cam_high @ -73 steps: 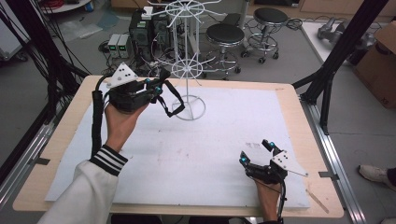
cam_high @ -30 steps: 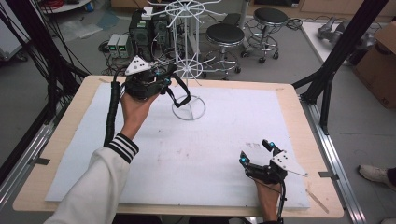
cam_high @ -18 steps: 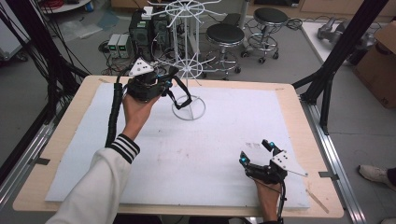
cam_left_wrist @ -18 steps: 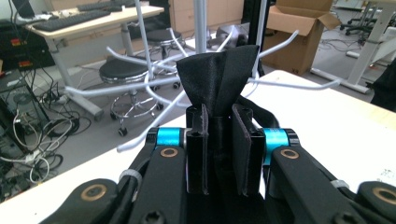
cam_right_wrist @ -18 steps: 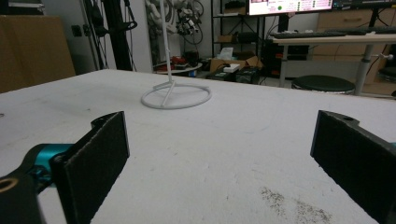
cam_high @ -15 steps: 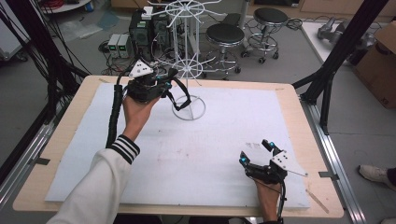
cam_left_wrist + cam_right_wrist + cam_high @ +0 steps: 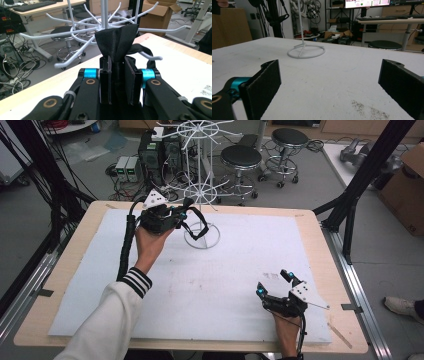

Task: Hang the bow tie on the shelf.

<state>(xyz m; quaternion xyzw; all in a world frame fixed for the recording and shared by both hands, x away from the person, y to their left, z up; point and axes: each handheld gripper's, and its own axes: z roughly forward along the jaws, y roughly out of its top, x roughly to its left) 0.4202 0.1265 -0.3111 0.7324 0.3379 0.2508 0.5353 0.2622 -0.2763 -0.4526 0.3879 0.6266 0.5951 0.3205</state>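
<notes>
A white wire rack (image 7: 199,166) with hooked arms stands on a ring base (image 7: 202,238) at the table's far middle. My left gripper (image 7: 181,212) is raised beside the lower ring of hooks and is shut on a black bow tie (image 7: 117,40). The tie's strap (image 7: 198,231) hangs in a loop over the base. In the left gripper view the strap (image 7: 138,47) lies against a white hook tip (image 7: 150,55); whether it hangs on it is unclear. My right gripper (image 7: 276,283) rests on the mat at the front right, open and with nothing in it (image 7: 329,75). Farther off stands the ring base (image 7: 306,52).
A white mat (image 7: 225,270) covers the wooden table (image 7: 320,245). Black frame posts (image 7: 360,175) stand at the far corners. Stools (image 7: 242,157), computer boxes (image 7: 150,150) and cables sit on the floor behind, and a cardboard box (image 7: 407,185) at the right.
My left gripper carried the bow tie to the right and up toward the rack's hooks, then slowed there. The right gripper has stayed still.
</notes>
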